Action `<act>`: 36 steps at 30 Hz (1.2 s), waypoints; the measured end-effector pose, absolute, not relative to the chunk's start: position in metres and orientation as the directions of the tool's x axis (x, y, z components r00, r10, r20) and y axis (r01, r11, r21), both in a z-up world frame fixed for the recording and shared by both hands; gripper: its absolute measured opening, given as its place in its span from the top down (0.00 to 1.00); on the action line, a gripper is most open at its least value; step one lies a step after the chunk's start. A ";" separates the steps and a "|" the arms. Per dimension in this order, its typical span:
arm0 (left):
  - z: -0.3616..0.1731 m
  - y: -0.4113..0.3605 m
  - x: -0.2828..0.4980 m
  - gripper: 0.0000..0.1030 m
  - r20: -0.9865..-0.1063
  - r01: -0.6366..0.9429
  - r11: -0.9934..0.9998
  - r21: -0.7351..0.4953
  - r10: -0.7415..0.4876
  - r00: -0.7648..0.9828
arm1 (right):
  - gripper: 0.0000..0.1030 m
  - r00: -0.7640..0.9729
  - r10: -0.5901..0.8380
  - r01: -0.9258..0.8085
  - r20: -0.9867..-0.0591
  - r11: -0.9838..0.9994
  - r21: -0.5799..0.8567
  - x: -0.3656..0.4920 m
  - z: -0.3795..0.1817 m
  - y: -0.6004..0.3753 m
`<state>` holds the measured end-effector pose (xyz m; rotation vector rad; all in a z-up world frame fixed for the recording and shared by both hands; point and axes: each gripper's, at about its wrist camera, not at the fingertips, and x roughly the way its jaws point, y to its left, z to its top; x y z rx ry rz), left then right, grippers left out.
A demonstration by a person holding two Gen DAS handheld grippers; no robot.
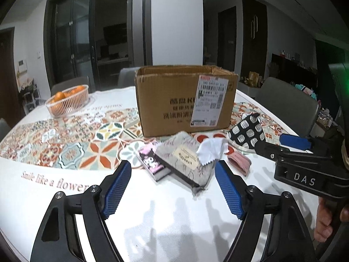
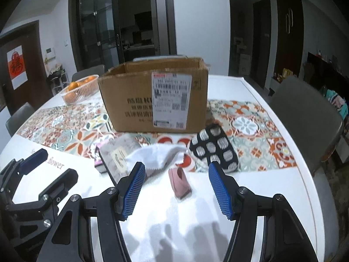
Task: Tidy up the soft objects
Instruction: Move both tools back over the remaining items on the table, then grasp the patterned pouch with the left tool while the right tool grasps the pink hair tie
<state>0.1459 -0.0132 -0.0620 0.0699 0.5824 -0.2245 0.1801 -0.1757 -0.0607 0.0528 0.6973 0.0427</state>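
Note:
A small heap of soft things lies in front of an open cardboard box (image 1: pixel 185 100) (image 2: pixel 152 96). It holds a grey floral folded cloth (image 1: pixel 185 163) (image 2: pixel 117 152), a white wipe (image 1: pixel 212 149) (image 2: pixel 157 155), a pink-and-black packet (image 1: pixel 152 163), a pink folded piece (image 1: pixel 238 163) (image 2: pixel 180 183) and a black pouch with white dots (image 1: pixel 246 133) (image 2: pixel 214 148). My left gripper (image 1: pixel 173 168) hangs open just short of the grey cloth, with nothing between its blue pads. My right gripper (image 2: pixel 176 168) is open too, the pink piece lying ahead between its fingers, untouched.
The white table (image 1: pixel 174 218) carries a patterned tile runner (image 1: pixel 76 139). At the far left stands a basket of oranges (image 1: pixel 68 102) (image 2: pixel 79 89). Grey chairs (image 2: pixel 305 113) line the right and far edges. A hand (image 1: pixel 325 222) holds the right gripper.

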 end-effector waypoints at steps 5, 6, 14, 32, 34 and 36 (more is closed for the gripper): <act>-0.076 -0.014 0.157 0.31 -0.591 0.239 0.970 -0.043 -0.217 0.777 | 0.40 0.735 0.052 -0.018 -0.676 0.998 0.057 0.185 -0.078 -0.177; -0.079 -0.014 0.159 0.33 -0.599 0.241 0.969 -0.058 -0.227 0.768 | 0.40 0.728 0.053 -0.017 -0.683 0.998 0.059 0.187 -0.081 -0.177; -0.102 -0.010 0.185 0.49 -0.663 0.227 0.954 -0.196 -0.299 0.686 | 0.40 0.687 0.067 -0.026 -0.724 0.997 0.067 0.203 -0.100 -0.174; -0.134 -0.012 0.230 0.63 -0.727 0.180 0.931 -0.318 -0.361 0.584 | 0.40 0.647 0.053 -0.008 -0.761 0.998 0.063 0.228 -0.124 -0.173; -0.136 -0.013 0.233 0.64 -0.731 0.177 0.931 -0.321 -0.362 0.578 | 0.41 0.647 0.053 -0.004 -0.761 0.998 0.066 0.229 -0.125 -0.174; -0.138 -0.014 0.236 0.64 -0.733 0.176 0.929 -0.326 -0.365 0.573 | 0.41 0.648 0.051 0.001 -0.760 0.998 0.068 0.231 -0.126 -0.175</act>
